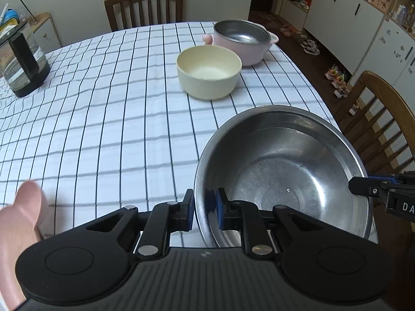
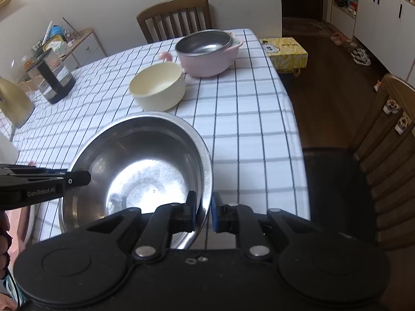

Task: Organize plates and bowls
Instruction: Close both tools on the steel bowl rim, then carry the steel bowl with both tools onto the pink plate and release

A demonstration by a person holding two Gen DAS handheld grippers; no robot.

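We hold one steel mixing bowl (image 1: 282, 171): left gripper (image 1: 205, 210) clamped on its near rim, right gripper (image 2: 203, 212) clamped opposite; cream bowl (image 1: 208, 71) beyond fingertips.

Your left gripper (image 1: 205, 211) and right gripper (image 2: 204, 213) are black, with blue pads, silver pivot screws, round side discs and white lettering

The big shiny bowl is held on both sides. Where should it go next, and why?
Probably onward toward the cream bowl. The left gripper and right gripper each pinch the steel bowl rim on opposite sides, and the cream bowl sits empty ahead, beside the pink pot.
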